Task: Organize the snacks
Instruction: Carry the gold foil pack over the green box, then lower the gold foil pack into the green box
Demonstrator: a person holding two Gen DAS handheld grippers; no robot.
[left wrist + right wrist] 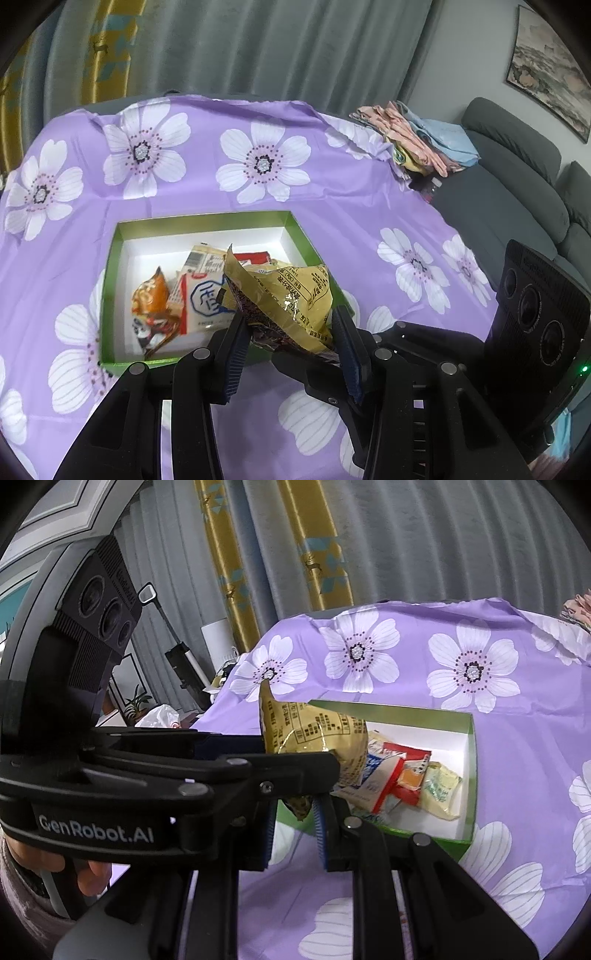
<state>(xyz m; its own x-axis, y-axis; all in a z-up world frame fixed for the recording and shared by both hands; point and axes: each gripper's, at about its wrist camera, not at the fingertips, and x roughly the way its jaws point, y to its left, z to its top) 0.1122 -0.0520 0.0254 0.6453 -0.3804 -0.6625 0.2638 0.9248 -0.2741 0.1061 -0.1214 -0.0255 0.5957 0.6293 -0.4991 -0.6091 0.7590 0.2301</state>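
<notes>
A crinkled yellow snack bag (291,291) hangs just above the near rim of a green box (203,218) with a white inside. My left gripper (290,314) is shut on the bag, one pad on each side. My right gripper (295,812) comes in from the right beneath it, shut on the bag's dark lower corner (298,806). In the right wrist view the left gripper (295,755) crosses from the left with the yellow snack bag (317,731) sticking up from it. The green box (388,706) holds several packets, among them an orange one (151,299) and a red-and-white one (388,775).
A purple cloth with white flowers (258,162) covers the table. Folded clothes (417,144) are piled at its far right corner, beside a grey sofa (517,177). Curtains hang behind. A stick vacuum (177,657) and a white plastic bag (159,716) are off to the left. A hand (85,875) holds the left gripper.
</notes>
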